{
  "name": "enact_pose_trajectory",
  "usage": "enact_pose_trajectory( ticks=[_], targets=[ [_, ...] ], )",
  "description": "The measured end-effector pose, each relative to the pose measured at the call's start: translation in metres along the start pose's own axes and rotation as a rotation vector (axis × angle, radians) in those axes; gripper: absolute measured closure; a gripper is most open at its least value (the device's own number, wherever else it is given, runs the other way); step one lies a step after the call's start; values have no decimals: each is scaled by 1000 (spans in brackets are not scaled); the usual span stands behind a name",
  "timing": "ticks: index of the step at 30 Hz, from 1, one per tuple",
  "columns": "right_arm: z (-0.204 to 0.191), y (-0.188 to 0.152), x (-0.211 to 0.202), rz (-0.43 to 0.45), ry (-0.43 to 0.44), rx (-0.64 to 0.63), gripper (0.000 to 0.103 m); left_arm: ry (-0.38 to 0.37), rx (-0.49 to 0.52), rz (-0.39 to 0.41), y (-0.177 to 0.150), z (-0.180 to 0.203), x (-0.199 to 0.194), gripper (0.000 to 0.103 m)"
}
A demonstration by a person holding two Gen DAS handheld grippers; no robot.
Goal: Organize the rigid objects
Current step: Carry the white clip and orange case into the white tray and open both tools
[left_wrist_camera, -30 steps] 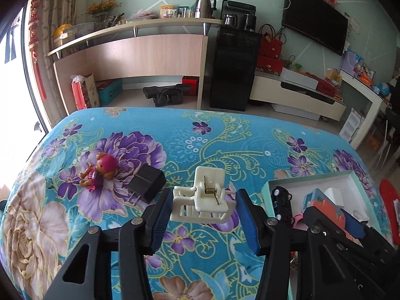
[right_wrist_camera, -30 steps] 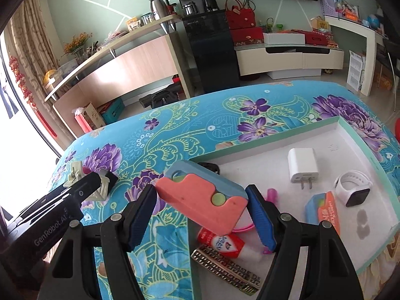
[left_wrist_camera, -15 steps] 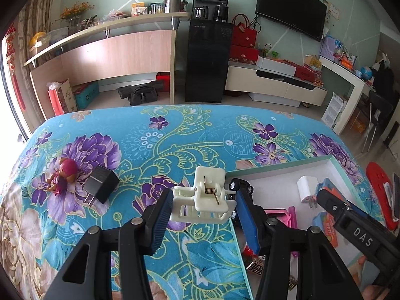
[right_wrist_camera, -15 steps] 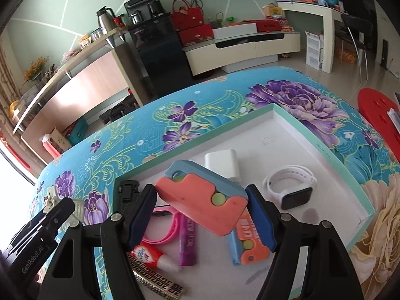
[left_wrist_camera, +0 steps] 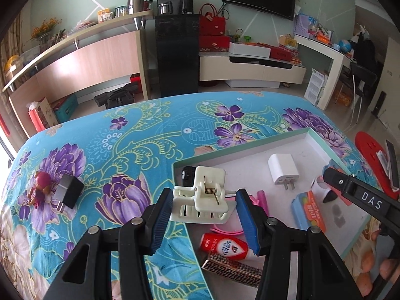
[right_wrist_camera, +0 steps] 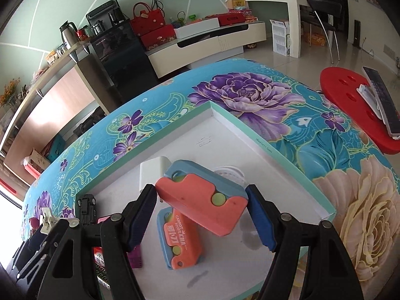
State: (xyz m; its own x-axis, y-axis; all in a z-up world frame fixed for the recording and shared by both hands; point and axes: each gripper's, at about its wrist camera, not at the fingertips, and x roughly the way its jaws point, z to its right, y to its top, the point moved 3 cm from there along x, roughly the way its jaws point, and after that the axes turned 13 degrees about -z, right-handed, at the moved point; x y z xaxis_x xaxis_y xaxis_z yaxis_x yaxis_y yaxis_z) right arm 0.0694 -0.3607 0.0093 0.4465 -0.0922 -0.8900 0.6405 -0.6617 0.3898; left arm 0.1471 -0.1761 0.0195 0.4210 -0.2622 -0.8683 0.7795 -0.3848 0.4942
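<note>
Overhead a floral cloth (left_wrist_camera: 140,135), left tool (left_wrist_camera: 203,212) clamps a clip (left_wrist_camera: 200,200), right tool (right_wrist_camera: 201,215) a cutter (right_wrist_camera: 202,200).

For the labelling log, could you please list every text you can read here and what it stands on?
"DAS": right hand-held gripper body.
"LION": red and white tube; its other print is unreadable.
"CARROT KNIFE": orange and blue toy lying in the tray.
Faint marks on the tray floor: too small.

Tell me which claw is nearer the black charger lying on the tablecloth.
Left. The left claw, holding the white clip, is just right of the black charger; the right claw is farther, over the tray.
</note>
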Motion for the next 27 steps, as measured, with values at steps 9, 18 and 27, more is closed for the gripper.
enact_pose_trajectory(
  ticks=[9,18,27],
  targets=[
    [-7,-1,7,-25,10,-27,29,0,60,-37,-6,23,18,48],
    [-12,-3,14,-52,9,-42,29,0,65,-55,-9,25,26,48],
    [-18,-5,19,-66,1,-69,29,22,73,-64,-10,26,32,47]
  ],
)
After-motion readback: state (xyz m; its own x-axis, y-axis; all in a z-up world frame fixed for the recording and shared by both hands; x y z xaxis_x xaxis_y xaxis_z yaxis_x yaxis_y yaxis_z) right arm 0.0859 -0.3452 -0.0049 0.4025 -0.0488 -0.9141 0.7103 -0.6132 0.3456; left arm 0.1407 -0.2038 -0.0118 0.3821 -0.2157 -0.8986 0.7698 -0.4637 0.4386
